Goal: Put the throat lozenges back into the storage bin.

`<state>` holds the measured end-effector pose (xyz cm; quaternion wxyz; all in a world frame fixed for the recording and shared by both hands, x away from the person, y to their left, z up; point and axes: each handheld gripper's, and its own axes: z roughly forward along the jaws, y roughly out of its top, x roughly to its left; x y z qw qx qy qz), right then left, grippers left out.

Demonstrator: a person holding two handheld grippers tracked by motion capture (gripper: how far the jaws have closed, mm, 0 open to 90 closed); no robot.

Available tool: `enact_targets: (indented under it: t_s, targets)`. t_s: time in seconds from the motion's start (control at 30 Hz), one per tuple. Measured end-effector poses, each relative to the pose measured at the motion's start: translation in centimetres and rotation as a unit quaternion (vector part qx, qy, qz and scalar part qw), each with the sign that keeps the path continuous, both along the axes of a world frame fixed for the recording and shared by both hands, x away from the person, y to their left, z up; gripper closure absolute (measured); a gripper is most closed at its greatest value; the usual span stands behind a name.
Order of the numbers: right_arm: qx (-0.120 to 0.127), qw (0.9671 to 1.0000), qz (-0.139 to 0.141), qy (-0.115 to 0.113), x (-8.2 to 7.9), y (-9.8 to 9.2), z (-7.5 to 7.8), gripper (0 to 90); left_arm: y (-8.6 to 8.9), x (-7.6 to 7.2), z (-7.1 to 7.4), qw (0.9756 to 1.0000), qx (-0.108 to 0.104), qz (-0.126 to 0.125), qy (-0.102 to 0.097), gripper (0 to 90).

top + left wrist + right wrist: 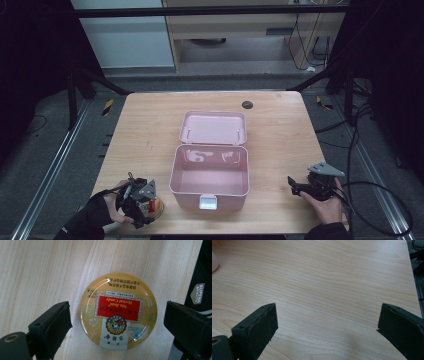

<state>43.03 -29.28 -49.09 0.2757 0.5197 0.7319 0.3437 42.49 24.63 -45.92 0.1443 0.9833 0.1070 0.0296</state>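
Here the left gripper (141,199) hung over a round herbal candy tin (118,311) lying flat near the front left edge of the wooden surface (145,130). Its jaws stood apart, one on each side of the tin, neither touching it. The right gripper (302,188) rested in the person's hand toward the front right, jaws spread wide over bare wood, holding nothing. Farther in, at the centre, stood an empty pink box (210,182) with its lid (213,128) folded back. The step in hand appeared to be the approach for grasping the tin. The next move called for lowering, closing on the tin's rim, then probably carrying it to the box
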Motion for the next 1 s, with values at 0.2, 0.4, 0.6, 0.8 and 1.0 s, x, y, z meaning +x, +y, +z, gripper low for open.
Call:
enact_targets:
  t_s: [0.2, 0.4, 0.6, 0.8, 1.0]
  targets:
    - [0.0, 1.0, 0.001, 0.0, 0.0, 0.0, 0.0, 3.1, -0.2, 0.1, -0.6, 1.0, 0.005, -0.001, 0.004, 10.2]
    - [-0.003, 1.0, 0.002, 0.001, 0.0, 0.0, -0.1, 3.1, -0.2, 0.3, -1.1, 0.9999, 0.009, 0.002, 0.007, 12.8]
    - [-0.003, 1.0, 0.002, 0.002, 0.0, 0.0, -0.1, 3.1, -0.2, 0.4, -1.4, 0.9998, 0.015, 0.002, 0.012, 17.8]
    - [-0.001, 1.0, 0.001, 0.003, 0.0, 0.0, -0.1, 3.0, -0.1, 0.4, -1.3, 0.9998, 0.016, 0.004, 0.012, 19.4]
    - [-0.003, 1.0, 0.002, 0.003, 0.1, 0.0, -0.1, 3.0, 0.3, 0.3, 0.1, 0.9999, 0.009, 0.008, 0.008, 19.5]
